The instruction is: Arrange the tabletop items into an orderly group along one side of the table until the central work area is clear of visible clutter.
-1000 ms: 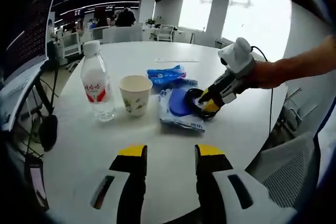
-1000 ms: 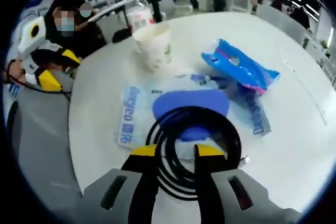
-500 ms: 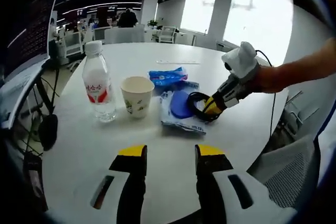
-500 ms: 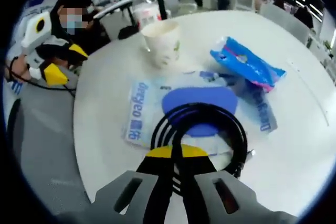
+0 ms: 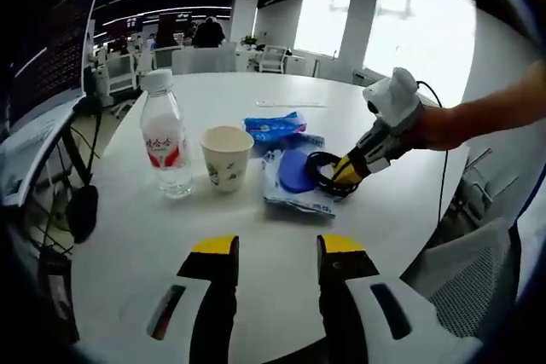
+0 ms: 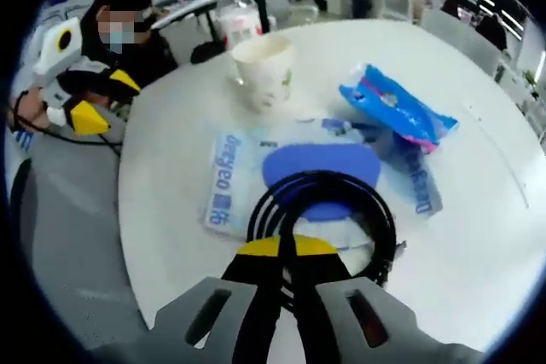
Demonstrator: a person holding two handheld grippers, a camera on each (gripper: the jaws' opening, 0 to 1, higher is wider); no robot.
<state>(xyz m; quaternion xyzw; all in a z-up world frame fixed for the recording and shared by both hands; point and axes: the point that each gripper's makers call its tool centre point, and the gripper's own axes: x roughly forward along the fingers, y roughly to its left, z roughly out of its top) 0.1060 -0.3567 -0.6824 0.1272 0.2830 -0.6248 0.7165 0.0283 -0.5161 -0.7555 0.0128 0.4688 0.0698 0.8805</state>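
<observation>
Black cable coil (image 6: 328, 210), bright blue packet (image 6: 394, 111), white cup (image 6: 263, 69), red-labelled clear bottle (image 5: 165, 144)

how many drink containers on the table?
2. A water bottle at the far left of the row, and a paper cup just right of it, beside the wipes pack. More may sit outside both views.

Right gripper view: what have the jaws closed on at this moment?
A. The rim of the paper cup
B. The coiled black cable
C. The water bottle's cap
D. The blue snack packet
B. In the right gripper view the right gripper has its yellow-tipped jaws pressed together on the near side of the coiled black cable, which lies on the wet-wipe pack.
</observation>
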